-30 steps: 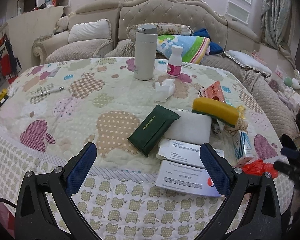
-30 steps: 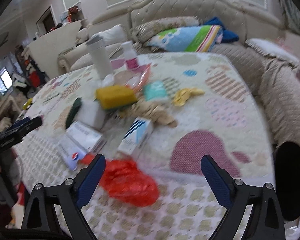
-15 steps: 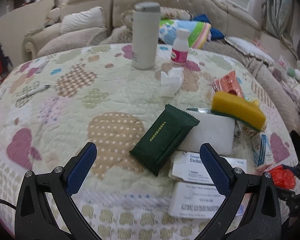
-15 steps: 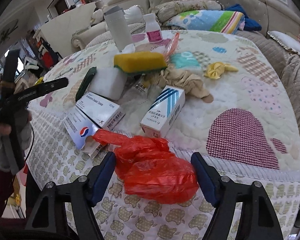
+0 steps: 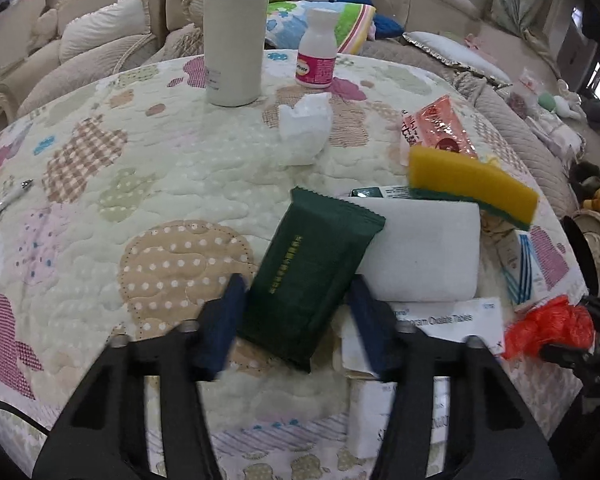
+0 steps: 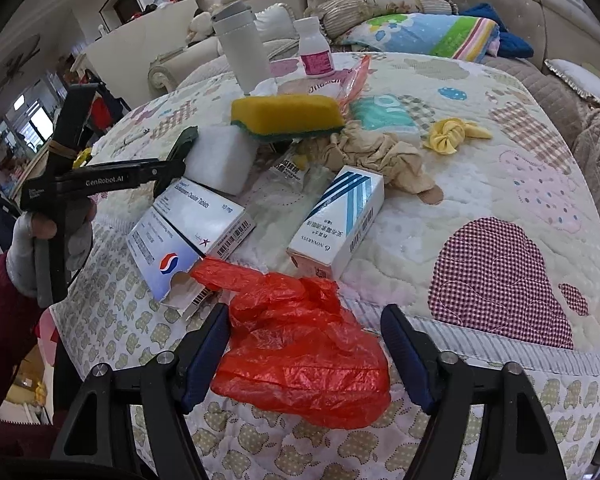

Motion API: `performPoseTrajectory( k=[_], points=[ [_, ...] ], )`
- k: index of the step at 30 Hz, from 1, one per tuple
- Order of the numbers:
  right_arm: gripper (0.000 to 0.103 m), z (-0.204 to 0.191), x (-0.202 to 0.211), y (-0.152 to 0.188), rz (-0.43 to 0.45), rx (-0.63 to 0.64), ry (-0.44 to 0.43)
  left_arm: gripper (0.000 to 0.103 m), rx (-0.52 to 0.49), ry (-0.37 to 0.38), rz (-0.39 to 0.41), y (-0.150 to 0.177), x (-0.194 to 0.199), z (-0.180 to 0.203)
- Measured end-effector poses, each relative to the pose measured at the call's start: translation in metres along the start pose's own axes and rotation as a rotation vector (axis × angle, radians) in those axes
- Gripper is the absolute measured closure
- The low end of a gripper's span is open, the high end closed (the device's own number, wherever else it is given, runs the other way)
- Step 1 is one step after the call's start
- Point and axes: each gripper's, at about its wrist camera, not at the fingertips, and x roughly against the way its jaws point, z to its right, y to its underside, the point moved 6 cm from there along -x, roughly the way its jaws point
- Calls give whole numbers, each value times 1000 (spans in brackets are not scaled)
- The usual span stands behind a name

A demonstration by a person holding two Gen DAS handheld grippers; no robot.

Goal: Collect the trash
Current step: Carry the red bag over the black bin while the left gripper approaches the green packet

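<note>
A dark green packet lies on the quilted table, leaning on a white foam block. My left gripper has closed in around the packet's near end; the blue pads sit at its two sides. A red plastic bag lies at the table's near edge, between the fingers of my right gripper, which stands open around it. The bag also shows in the left wrist view. The left gripper appears in the right wrist view.
White medicine boxes, a blue-striped box, a yellow sponge, a beige crumpled cloth, a white tissue, an orange wrapper, a white flask and a pill bottle crowd the table. A sofa stands behind.
My left gripper moved forward and its jaws narrowed onto the green packet. My right gripper moved forward to straddle the red bag.
</note>
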Motion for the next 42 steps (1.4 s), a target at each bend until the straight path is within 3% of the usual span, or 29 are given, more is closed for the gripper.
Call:
performPoseTrajectory(
  k=[8, 15, 27, 32, 34, 42],
  points=[
    [60, -6, 25, -1, 37, 24, -14, 62, 11, -13, 41, 2, 34, 10],
    [60, 21, 63, -6, 125, -37, 5, 64, -28, 13, 110, -10, 73, 55],
    [60, 124, 119, 10, 214, -223, 165, 67, -185, 167, 91, -29, 63, 213],
    [60, 179, 147, 31, 238, -317, 255, 68, -245, 229, 53, -30, 45, 286],
    [60, 201, 157, 40, 247, -359, 287, 78, -267, 255, 37, -29, 38, 314],
    [60, 267, 186, 69, 266, -500, 355, 78, -333, 307, -19, -27, 1, 400]
  ],
)
